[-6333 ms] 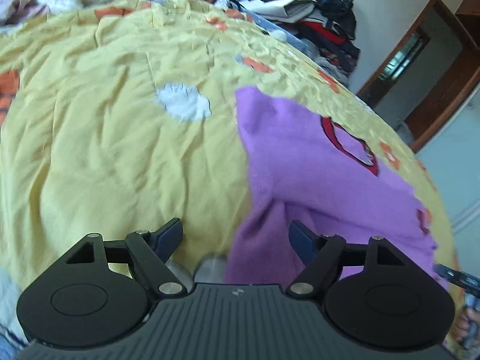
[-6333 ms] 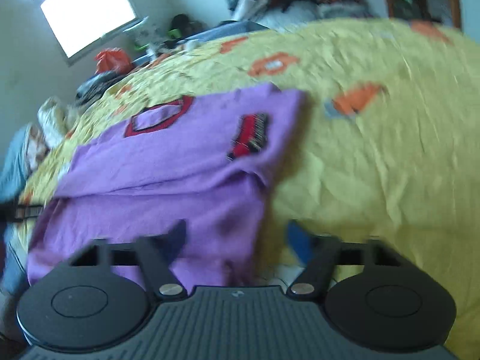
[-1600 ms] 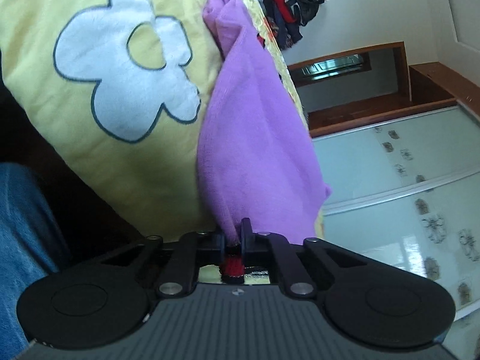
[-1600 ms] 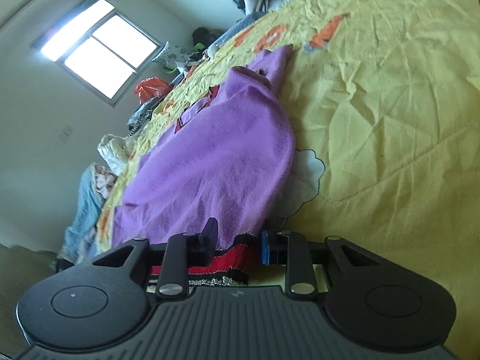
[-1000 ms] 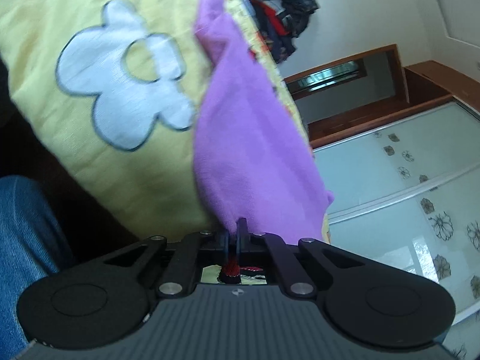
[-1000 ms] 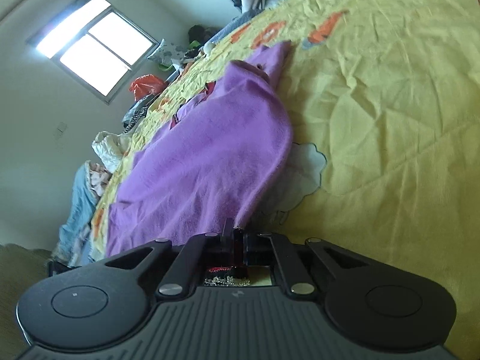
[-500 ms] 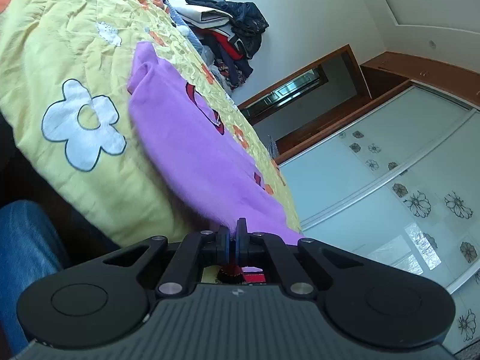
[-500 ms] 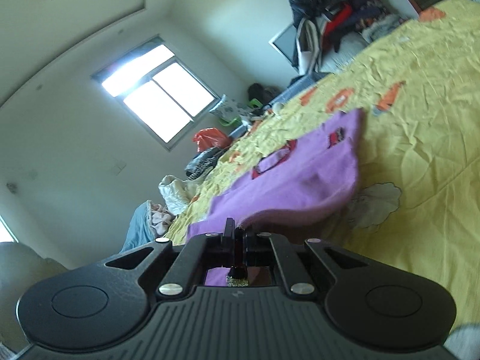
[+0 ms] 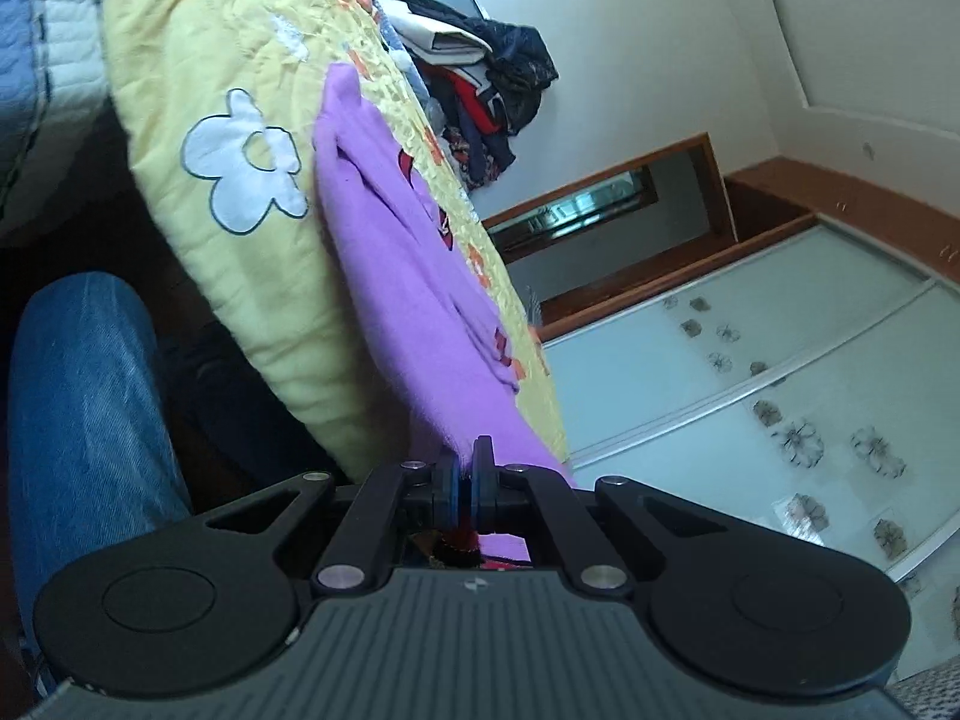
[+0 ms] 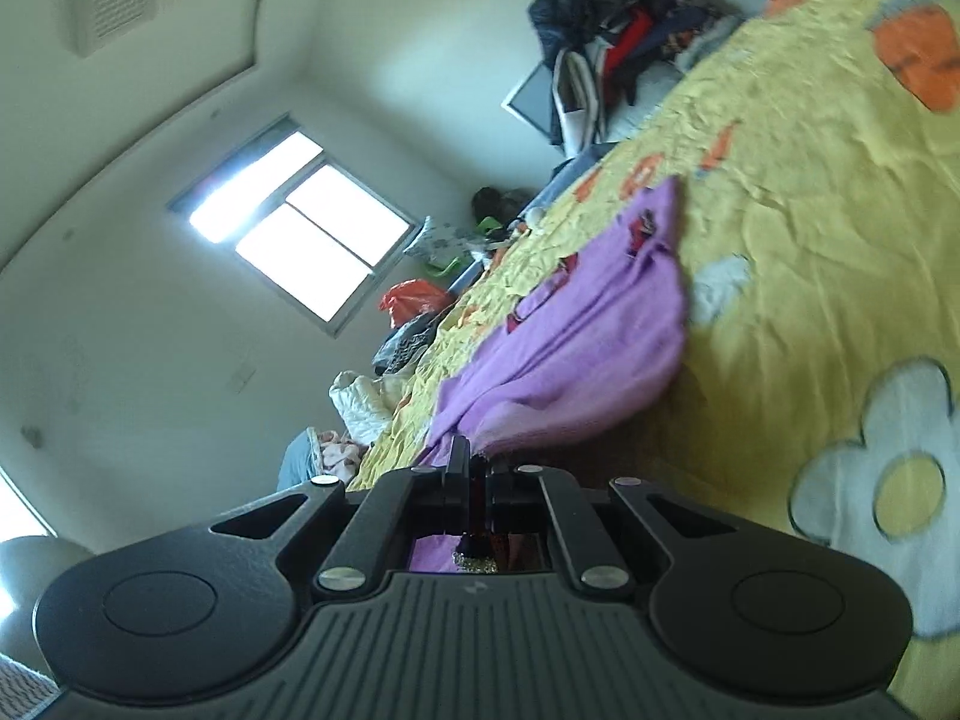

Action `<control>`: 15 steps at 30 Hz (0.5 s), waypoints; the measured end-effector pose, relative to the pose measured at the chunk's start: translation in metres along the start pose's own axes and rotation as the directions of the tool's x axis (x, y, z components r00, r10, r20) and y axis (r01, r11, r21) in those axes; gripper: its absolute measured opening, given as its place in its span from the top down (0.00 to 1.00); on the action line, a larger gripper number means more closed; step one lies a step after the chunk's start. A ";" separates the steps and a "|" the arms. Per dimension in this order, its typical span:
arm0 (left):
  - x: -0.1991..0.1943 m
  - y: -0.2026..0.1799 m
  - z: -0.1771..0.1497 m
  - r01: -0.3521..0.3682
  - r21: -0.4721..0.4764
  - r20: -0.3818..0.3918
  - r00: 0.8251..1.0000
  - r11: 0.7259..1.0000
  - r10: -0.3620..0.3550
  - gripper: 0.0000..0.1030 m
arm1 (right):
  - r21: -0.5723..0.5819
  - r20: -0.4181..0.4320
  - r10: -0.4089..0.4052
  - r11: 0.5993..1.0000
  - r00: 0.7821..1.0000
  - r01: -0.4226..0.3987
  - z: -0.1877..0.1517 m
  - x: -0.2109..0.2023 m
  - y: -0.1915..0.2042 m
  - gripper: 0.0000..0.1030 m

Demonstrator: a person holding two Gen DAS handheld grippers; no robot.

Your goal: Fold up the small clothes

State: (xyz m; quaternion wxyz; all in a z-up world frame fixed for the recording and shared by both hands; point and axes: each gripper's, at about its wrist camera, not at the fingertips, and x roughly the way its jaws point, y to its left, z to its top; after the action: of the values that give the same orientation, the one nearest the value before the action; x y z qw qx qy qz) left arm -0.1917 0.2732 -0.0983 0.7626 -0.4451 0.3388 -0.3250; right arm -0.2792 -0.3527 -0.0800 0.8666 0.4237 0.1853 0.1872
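Purple shirt (image 9: 396, 276), soft, light, limp knit; spread on yellow bedspread (image 9: 198, 60), near hem lifted off bed edge. Left gripper (image 9: 465, 468) clamped shut on one hem corner, right gripper (image 10: 471, 471) pinching other. Best held at hem corners. Wide bare bedspread beyond for fold; clothes pile (image 10: 624, 42) far off.

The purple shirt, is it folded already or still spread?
Spread, not folded: the purple shirt lies long across the yellow bedcover, its near edge pinched by both grippers.
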 end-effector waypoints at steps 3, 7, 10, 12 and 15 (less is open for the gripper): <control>-0.014 0.008 0.001 0.029 -0.040 0.065 0.998 0.999 -0.027 0.98 | 0.017 -0.008 -0.026 1.000 1.000 0.026 0.001 0.003 -0.008 0.96; -0.018 0.020 0.008 0.035 -0.078 0.134 0.991 0.996 -0.025 0.98 | 0.053 -0.056 -0.096 0.994 0.994 0.099 0.001 0.013 -0.031 0.96; -0.009 0.022 0.015 0.025 -0.084 0.138 0.990 0.996 -0.013 0.98 | 0.051 -0.022 -0.020 0.998 1.000 0.022 0.005 0.012 -0.023 0.96; -0.006 0.018 0.019 0.035 -0.070 0.138 0.990 0.997 -0.025 0.98 | 0.010 -0.052 -0.090 0.996 0.995 0.091 0.009 0.018 -0.017 0.96; -0.008 0.008 0.021 0.045 -0.047 0.150 0.988 0.998 -0.037 0.98 | 0.047 -0.025 -0.059 0.997 0.998 0.061 0.014 0.011 -0.018 0.96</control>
State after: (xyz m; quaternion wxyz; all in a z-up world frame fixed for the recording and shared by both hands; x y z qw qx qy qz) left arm -0.1779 0.2920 -0.0960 0.7675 -0.4939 0.2798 -0.2979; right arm -0.2605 -0.3668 -0.0879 0.8592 0.4362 0.2127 0.1618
